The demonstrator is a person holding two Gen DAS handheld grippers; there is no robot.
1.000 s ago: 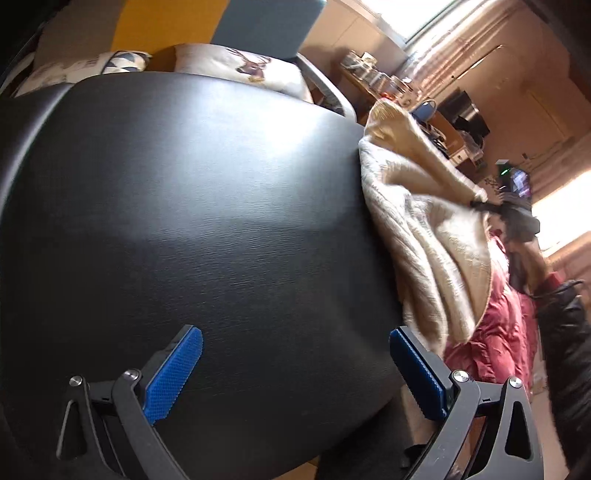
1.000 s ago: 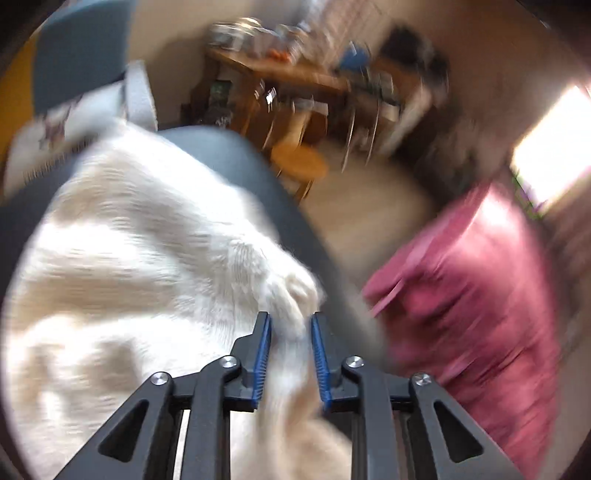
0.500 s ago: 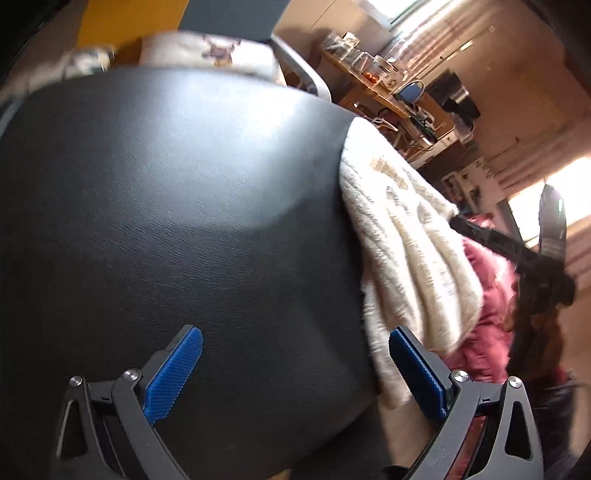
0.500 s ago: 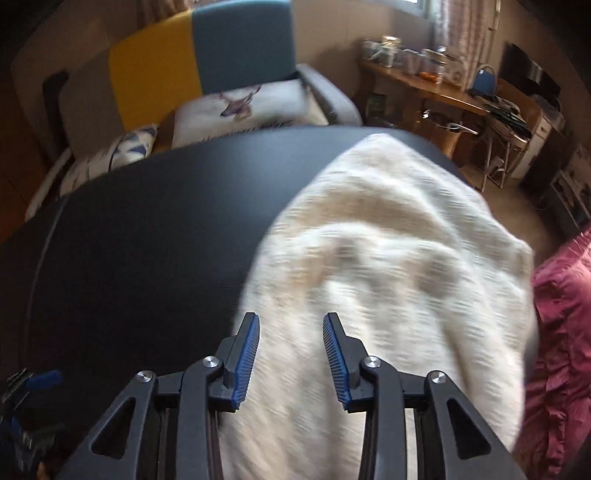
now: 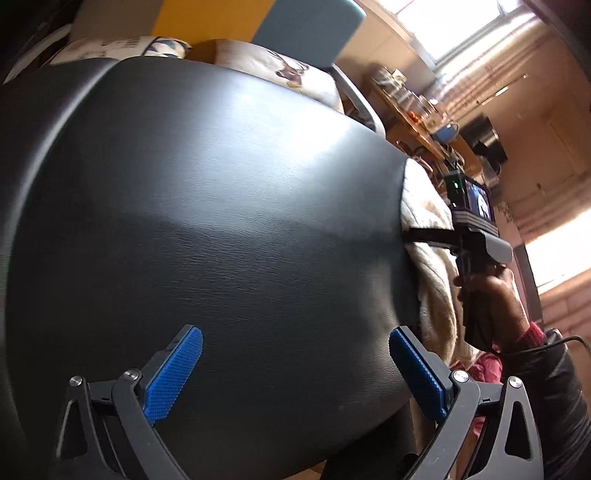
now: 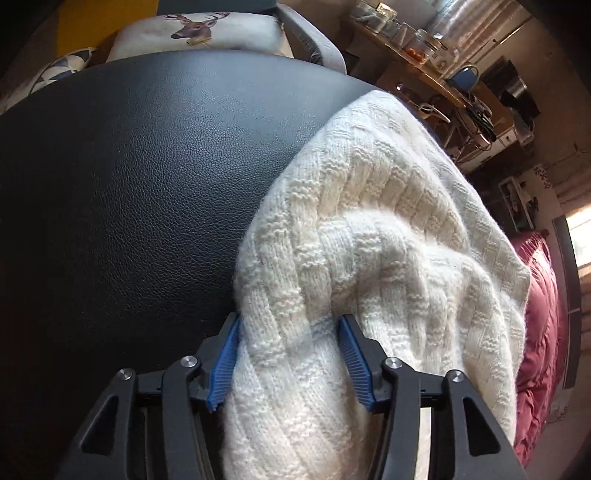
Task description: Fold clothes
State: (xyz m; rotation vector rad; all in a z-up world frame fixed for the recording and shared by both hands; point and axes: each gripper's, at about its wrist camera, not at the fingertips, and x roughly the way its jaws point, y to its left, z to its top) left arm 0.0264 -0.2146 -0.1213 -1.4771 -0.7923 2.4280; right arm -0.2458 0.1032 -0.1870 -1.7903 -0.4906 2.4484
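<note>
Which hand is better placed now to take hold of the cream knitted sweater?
Right. The right gripper, opening, has the cream knitted sweater between its fingers. The left gripper is open above the bare black leather surface.

Black leather-look bench (image 6: 140, 192) across left and centre of both views, surface grained. Deer-print cushion (image 6: 195, 31) at 12 o'clock past bench's far edge, w/ triangle-pattern cushion (image 6: 61, 72) at 10 o'clock beside it. Yellow and teal sofa back (image 5: 306, 27) behind cushions, grey armrest (image 6: 314, 48) just right of deer cushion. Wooden shelf (image 6: 417, 59) at 1 o'clock, crowded w/ jars and a blue pot (image 6: 466, 76). Crimson quilted bedding (image 6: 543, 332) at 4 o'clock. Bright window (image 5: 557, 251) at 3 o'clock, left view.
</note>
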